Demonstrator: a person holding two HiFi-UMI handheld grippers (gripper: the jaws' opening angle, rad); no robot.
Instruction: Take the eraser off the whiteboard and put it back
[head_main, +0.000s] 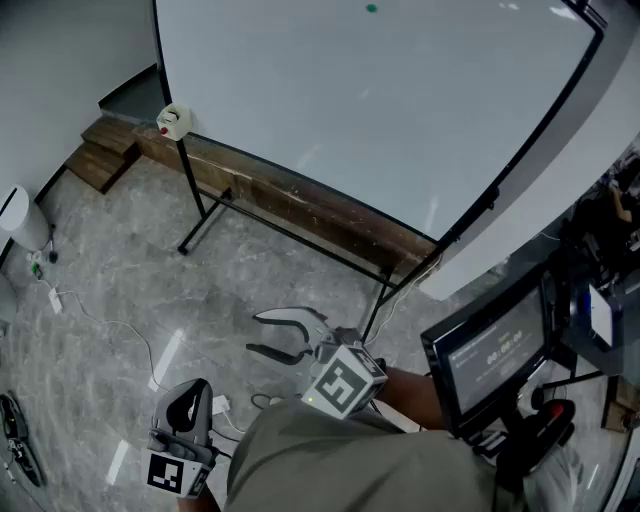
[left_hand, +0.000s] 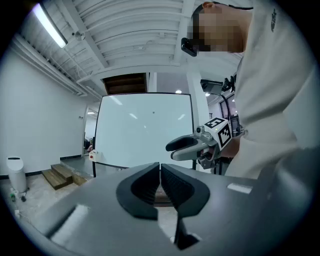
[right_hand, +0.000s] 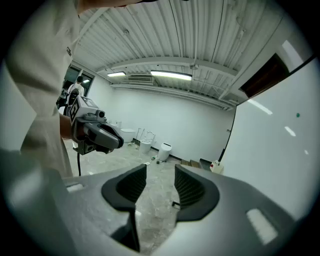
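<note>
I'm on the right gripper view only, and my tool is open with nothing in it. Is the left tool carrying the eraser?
Observer: No. The left gripper view shows the left tool with its jaws together and nothing between them.
Operator: Where exactly is the eraser on the board?
Observer: In the head view the eraser sits at the lower left corner of the whiteboard, just above the stand's left leg.
Operator: Anything close on my right?
Observer: Yes. The head view shows a monitor standing close on the person's right side.
</note>
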